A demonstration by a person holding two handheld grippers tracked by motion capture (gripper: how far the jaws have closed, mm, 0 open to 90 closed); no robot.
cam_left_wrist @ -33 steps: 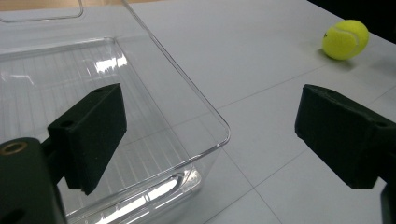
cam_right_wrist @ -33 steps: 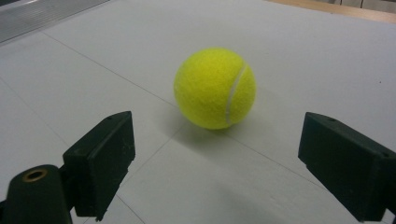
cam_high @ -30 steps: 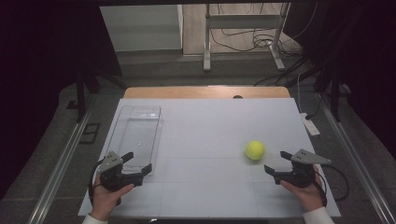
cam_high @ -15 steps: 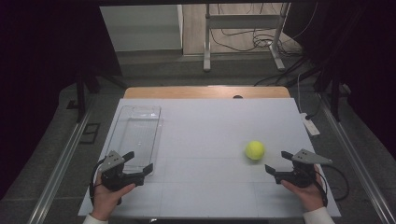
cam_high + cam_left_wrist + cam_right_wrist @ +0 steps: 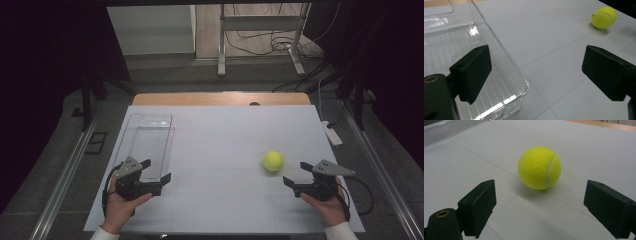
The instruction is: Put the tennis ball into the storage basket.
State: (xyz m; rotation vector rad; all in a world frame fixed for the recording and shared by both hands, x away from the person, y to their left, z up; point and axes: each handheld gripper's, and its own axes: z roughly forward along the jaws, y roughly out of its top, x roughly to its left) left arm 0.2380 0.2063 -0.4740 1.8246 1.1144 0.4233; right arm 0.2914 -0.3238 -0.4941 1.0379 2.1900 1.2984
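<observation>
A yellow tennis ball lies on the white tabletop, right of centre. My right gripper rests just right of the ball and nearer me. It is open, and the ball sits a short way ahead of its jaws, touching neither. A clear plastic tray lies lengthwise on the left side. My left gripper hovers open at the tray's near right corner. One jaw is over the tray and the other over bare table. The ball shows far off.
A wooden strip edges the table's far end. A white power strip lies just off the right edge. Metal rails run along both sides, with stand legs and cables on the floor beyond.
My left gripper has edged a little to the right and up by the tray's near corner, jaws still open. The right gripper and the ball have kept still.
</observation>
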